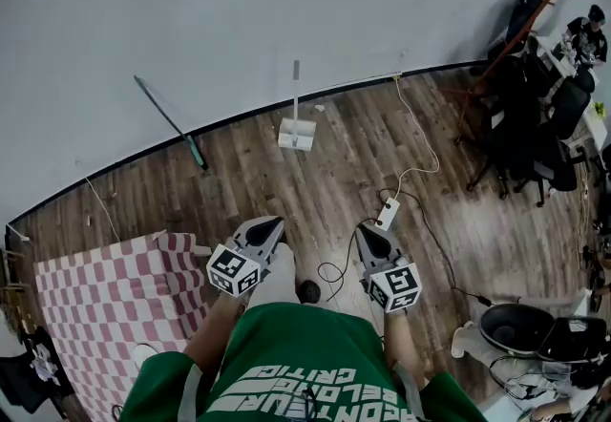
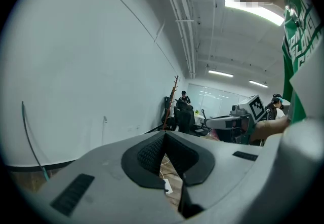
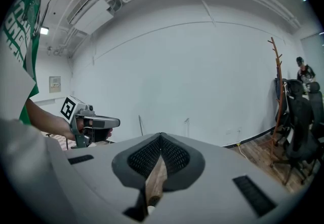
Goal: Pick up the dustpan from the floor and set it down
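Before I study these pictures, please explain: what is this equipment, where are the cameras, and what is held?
No robot: a person in a green shirt holds a grey two-jaw tool in each hand. The head view looks down from a camera on the person's head: left tool, right tool. Each gripper view comes from a camera riding on that tool, looking along its jaws. Both tools are shut and empty. On the brown wooden floor, a white dustpan with an upright handle stands near the wall; a pink checked cloth lies at left.
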A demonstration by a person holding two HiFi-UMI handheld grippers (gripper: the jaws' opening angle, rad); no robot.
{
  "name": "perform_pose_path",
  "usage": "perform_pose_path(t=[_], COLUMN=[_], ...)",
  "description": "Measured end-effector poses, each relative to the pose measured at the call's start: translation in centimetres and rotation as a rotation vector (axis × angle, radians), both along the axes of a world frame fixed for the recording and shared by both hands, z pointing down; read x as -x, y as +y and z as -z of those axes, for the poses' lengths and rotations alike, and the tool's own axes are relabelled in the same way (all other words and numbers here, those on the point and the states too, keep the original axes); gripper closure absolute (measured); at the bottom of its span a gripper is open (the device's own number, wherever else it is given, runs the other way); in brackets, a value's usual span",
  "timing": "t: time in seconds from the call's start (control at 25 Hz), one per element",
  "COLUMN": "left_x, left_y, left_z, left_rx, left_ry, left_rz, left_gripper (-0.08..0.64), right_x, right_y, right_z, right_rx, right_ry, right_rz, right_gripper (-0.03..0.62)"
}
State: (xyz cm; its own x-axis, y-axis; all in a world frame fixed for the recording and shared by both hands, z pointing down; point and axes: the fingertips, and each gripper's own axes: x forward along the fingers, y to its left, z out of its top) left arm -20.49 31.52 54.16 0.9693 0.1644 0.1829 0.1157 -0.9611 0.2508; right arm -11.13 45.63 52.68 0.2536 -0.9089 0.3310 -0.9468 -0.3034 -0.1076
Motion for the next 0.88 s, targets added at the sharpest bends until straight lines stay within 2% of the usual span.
perform_pose_path(t=[0.2, 0.44, 0.88], left_x=[-4.7, -9.3, -12.3], left_y=[-4.3, -10.5, -20.1], left_z=[-0.1, 1.1, -0.3], left_rx=[0.005, 0.011, 0.053], left_ry=[0.007, 0.017, 0.012], left_rz=[-0.032, -0.035, -0.002], left_gripper=[0.557, 0.557, 0.557], right_x=[-4.4, -8.8, -11.6], right_y=[-2.6, -8.1, -18.0], right_z=[0.0, 1.4, 1.0], right_rx=[0.013, 0.015, 0.046], right_ry=[-0.012, 0.005, 0.015], right_rz=[-0.064, -0.086, -0.059], right_gripper=[0.584, 0.584, 0.584])
